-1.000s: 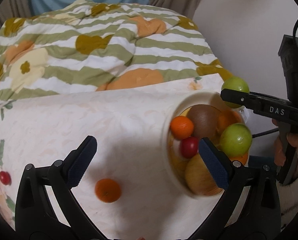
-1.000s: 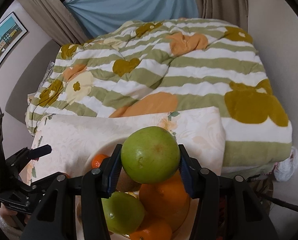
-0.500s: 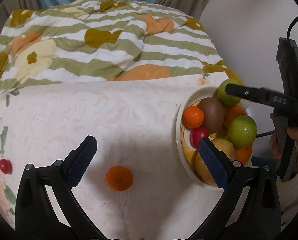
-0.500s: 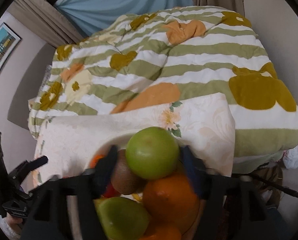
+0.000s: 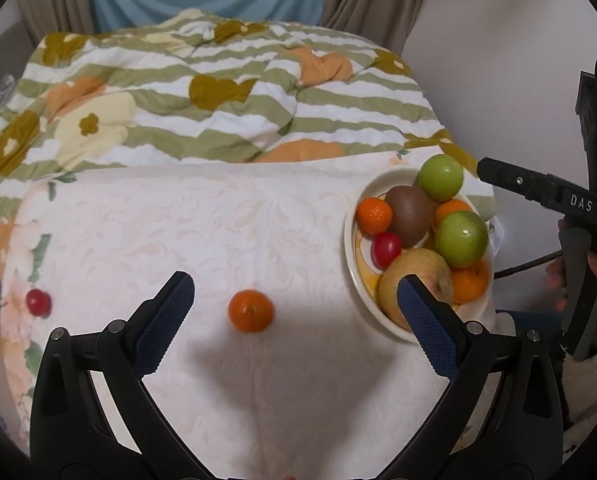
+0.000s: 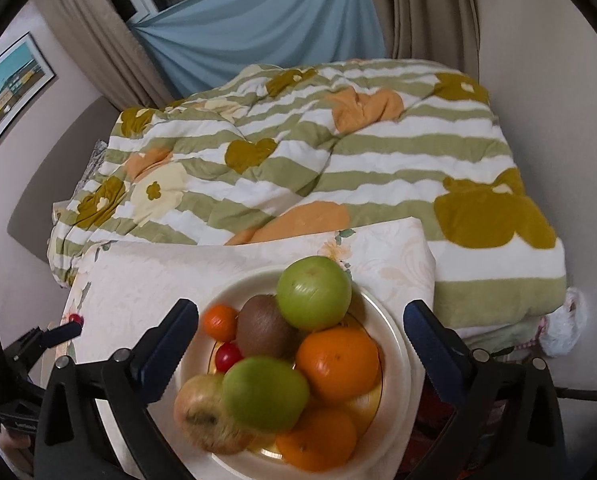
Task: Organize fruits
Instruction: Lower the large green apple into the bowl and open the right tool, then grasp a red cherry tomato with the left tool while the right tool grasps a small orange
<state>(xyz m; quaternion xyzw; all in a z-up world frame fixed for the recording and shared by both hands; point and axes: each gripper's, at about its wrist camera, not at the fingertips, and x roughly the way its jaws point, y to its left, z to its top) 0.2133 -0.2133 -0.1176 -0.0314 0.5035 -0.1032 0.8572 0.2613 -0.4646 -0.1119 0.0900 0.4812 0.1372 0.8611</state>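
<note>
Left to right: red cherry tomato at 9 o'clock, loose tangerine centred between spread, empty left gripper, presumably lined up for pickup; plate of fruit at 3 o'clock, right gripper released, empty above it

Indoor light, fairly dim, warm/greyish cast in both views. Soft shadow on the white cloth just ahead of the left tool, so light comes from behind/above. Small glare spot on the near green apple. Right wrist view: same apple and the fruit beside it are blurred. Strong fisheye bending and black vignette at the edges.
</note>
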